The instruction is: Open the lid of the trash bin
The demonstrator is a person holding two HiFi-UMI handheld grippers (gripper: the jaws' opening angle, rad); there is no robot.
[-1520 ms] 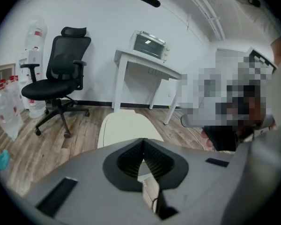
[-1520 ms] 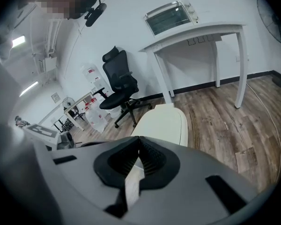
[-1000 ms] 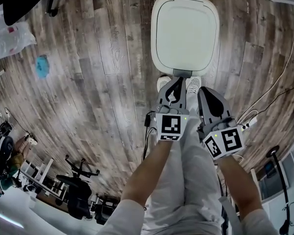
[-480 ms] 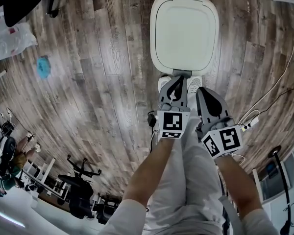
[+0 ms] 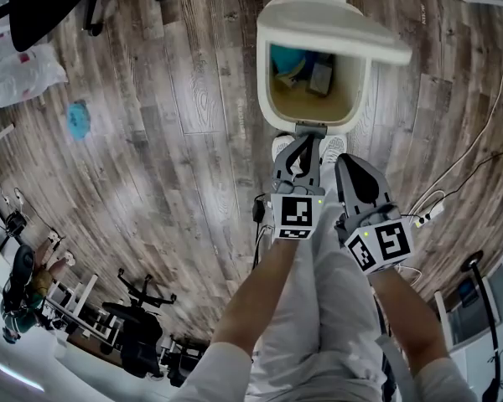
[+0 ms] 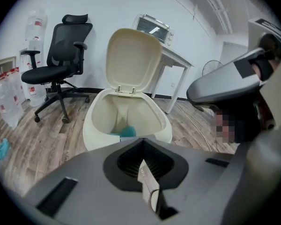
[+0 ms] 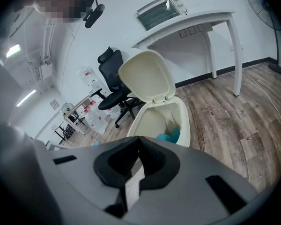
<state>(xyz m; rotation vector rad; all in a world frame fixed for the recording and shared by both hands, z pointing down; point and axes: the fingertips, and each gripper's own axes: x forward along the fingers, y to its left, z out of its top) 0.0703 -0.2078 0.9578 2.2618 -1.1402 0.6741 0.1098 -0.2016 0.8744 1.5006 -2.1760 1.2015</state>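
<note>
Grey plastic jaws of the left gripper (image 5: 301,143) are pressed together with nothing between them. The right gripper (image 5: 350,162) beside it is closed and empty too. Both hang over the person's shoes (image 5: 280,144), near the front of the trash bin (image 5: 265,90), and neither touches it. A pedal (image 5: 311,127) sits at the bin's base by the shoe tips; whether a foot presses it cannot be told. The lid (image 5: 335,25) stands tilted up on its rear hinge, well clear of the rim, showing teal rubbish (image 5: 288,59) inside. The opening looks done; at most the lid needs keeping up.
</note>
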